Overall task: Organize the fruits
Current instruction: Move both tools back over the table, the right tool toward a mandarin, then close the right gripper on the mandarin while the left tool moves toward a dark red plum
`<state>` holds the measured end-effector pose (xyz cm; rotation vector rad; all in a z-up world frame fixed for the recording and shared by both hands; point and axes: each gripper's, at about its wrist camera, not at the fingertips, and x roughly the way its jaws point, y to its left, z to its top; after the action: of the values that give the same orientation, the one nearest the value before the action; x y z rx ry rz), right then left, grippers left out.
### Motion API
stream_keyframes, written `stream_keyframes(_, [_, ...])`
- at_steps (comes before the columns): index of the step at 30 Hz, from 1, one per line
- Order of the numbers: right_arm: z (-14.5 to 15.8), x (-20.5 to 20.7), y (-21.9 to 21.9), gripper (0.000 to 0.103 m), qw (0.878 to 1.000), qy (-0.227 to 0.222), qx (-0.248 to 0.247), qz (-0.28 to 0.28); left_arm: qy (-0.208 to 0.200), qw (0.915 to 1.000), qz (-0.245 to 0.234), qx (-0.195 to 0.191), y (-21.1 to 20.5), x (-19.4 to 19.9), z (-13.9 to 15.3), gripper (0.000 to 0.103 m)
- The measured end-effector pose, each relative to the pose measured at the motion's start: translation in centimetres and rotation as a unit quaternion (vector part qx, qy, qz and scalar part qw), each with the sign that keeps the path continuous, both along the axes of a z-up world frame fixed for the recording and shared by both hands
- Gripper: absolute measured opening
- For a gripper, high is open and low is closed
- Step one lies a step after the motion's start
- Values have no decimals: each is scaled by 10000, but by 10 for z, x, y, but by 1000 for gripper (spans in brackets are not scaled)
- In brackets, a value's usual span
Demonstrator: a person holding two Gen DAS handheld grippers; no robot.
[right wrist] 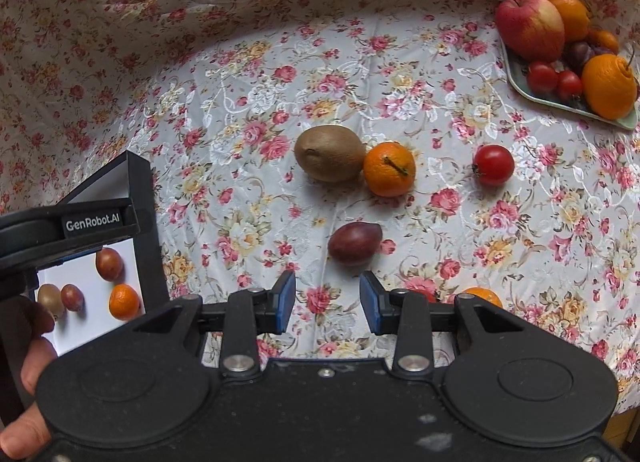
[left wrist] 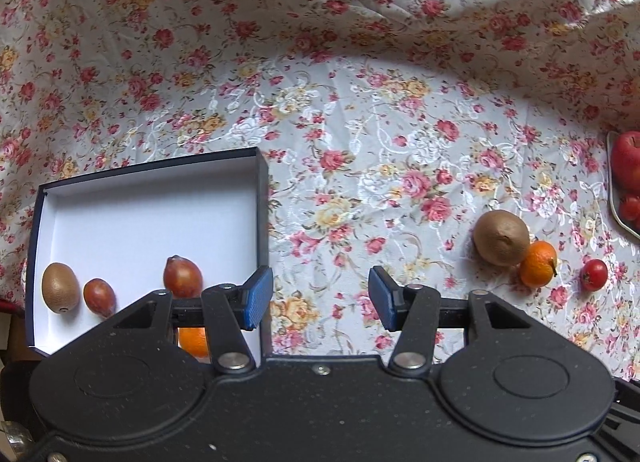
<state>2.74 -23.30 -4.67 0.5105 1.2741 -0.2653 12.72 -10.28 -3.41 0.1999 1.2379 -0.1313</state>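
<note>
Both our tongs gape, holding nothing: the right gripper (right wrist: 327, 298) lines up near the loose plum (right wrist: 354, 243), while the left gripper (left wrist: 320, 298) hangs beside the box (left wrist: 264, 198), where sorted fruit collects.

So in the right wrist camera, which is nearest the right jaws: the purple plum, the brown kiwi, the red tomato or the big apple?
From the right gripper:
1. Dark purple plum, on the cloth just ahead of the jaws.
2. Fuzzy brown kiwi, farther ahead, touching a tangerine.
3. Small red tomato, ahead to the right.
4. Big red apple, on the plate, far right corner.
</note>
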Motion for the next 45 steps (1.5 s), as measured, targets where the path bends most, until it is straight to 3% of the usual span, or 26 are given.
stream_keyframes(13, [-8,-49,-76,39,9974,216,-44,-693,144,9964,-830,55,-71,-35,-14,58])
stream_keyframes(21, [-21,-68,-103,39,9949,367,288,-899,336,9922,-1198,88,-93,-50,-25,58])
stream_keyframes(45, [-46,-60,-91,39,9942,698,451,-686,562,9918,-1149,-68,-103,-46,-31,58])
